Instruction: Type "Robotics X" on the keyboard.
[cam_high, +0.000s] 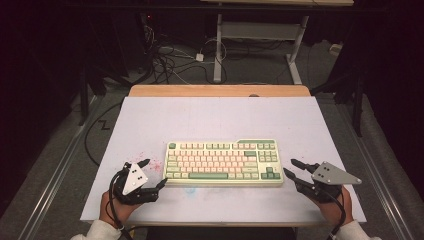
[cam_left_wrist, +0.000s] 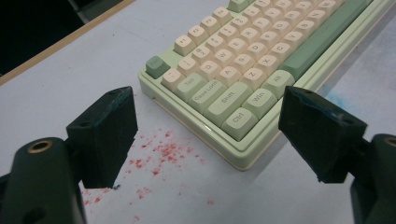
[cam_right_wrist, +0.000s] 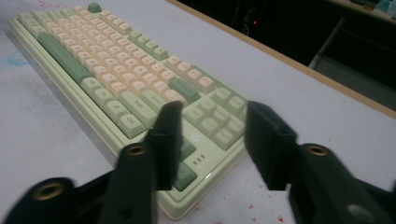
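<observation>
I hold my left gripper (cam_high: 155, 172) at the near-left corner of the keyboard (cam_high: 224, 161), its two black jaws spread wide with nothing between them. In the left gripper view (cam_left_wrist: 205, 135) the jaws stand on either side of that corner, clear of it: the Ctrl, Shift and Caps Lock keys lie in the gap, farther off. My left hand (cam_high: 111, 206) grips the tool from below, a cable trails toward me, and a grey three-cornered plate sits on top.

My right gripper (cam_high: 293, 168) sits just off the keyboard's right end, jaws pointing toward it. They are parted, narrower than the left pair, and pinch nothing. In the right gripper view (cam_right_wrist: 212, 144) they hover over the near-right corner of the keyboard, above the arrow keys; the picture is slightly blurred. My right hand (cam_high: 334, 205) holds that tool.

The keyboard is pale green with cream and green keycaps. It lies flat on the white table (cam_high: 210, 115), near the middle and toward my edge, long side facing me.

Red specks (cam_left_wrist: 161, 154) dot the table surface beside the keyboard's left corner. Beyond the far edge a wooden strip (cam_high: 220, 90) shows, then a dark floor with cables (cam_high: 170, 57) and the legs of another table (cam_high: 218, 47).
</observation>
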